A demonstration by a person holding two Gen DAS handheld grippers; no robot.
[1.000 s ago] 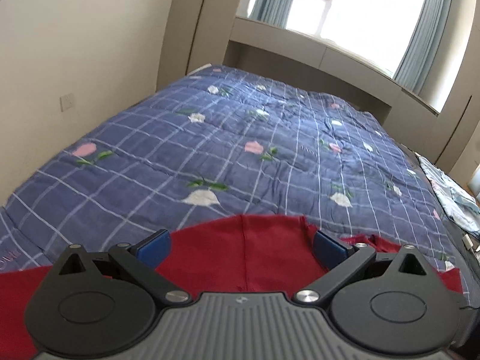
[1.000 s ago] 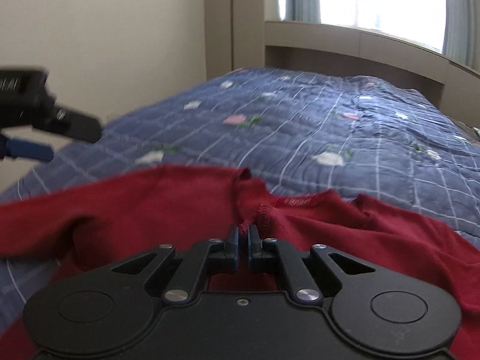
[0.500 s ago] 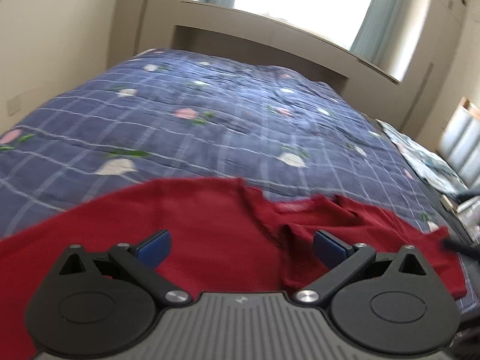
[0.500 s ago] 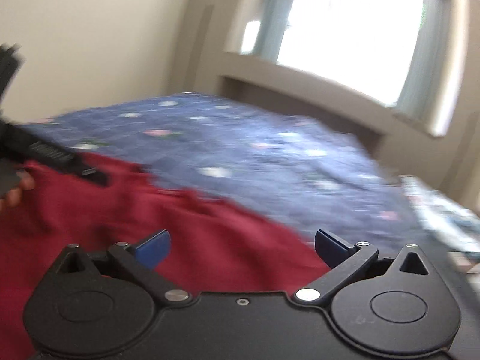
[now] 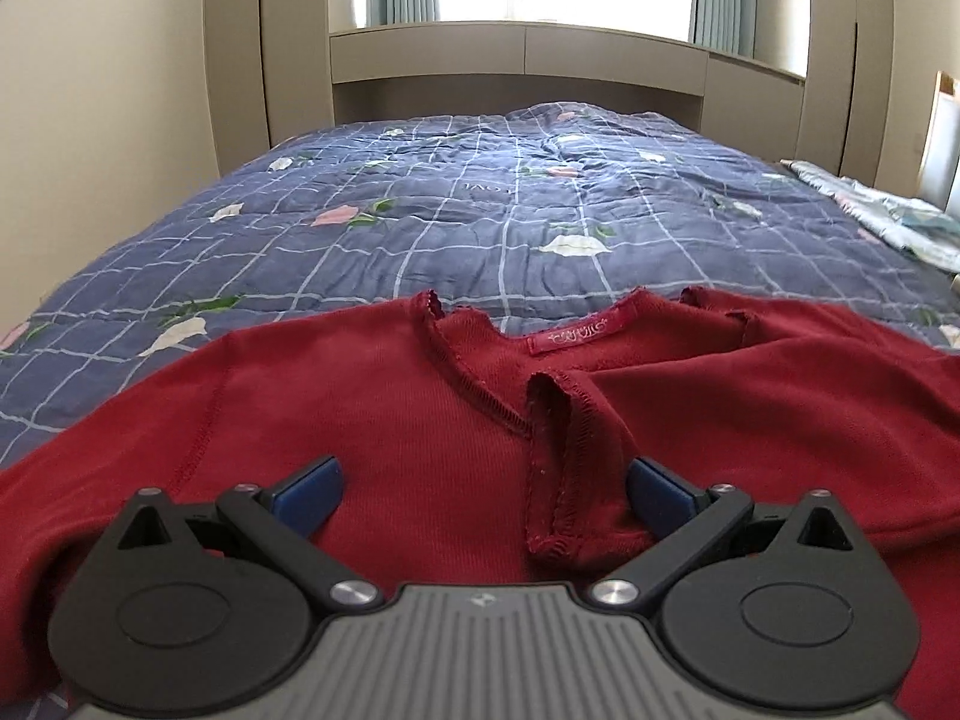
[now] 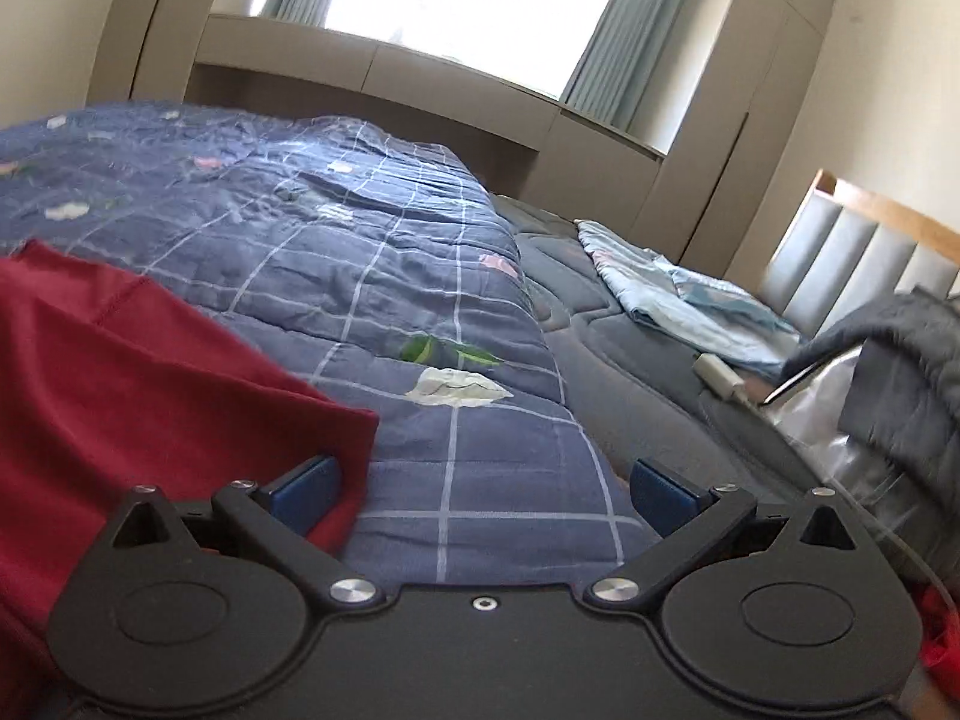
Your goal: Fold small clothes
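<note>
A small red long-sleeved top (image 5: 372, 420) lies spread on the blue checked quilt (image 5: 480, 222), neck opening away from me, its split placket flopped open with the label showing. My left gripper (image 5: 483, 495) is open and empty, low over the chest just below the neckline, the loose placket flap by its right finger. My right gripper (image 6: 483, 489) is open and empty over the quilt at the top's right edge (image 6: 120, 372); its left finger (image 6: 306, 489) sits against the red hem corner.
The quilt (image 6: 372, 276) ends at a grey mattress (image 6: 606, 360) on the right. There lie a folded pale blue cloth (image 6: 672, 294), a white charger (image 6: 717, 375) and dark grey clothing (image 6: 900, 360) by a padded headboard. A wall runs along the left; a window ledge is behind.
My right gripper opened, let go of the neckline and swung right to the top's edge. My left gripper stayed open and moved right over the neckline.
</note>
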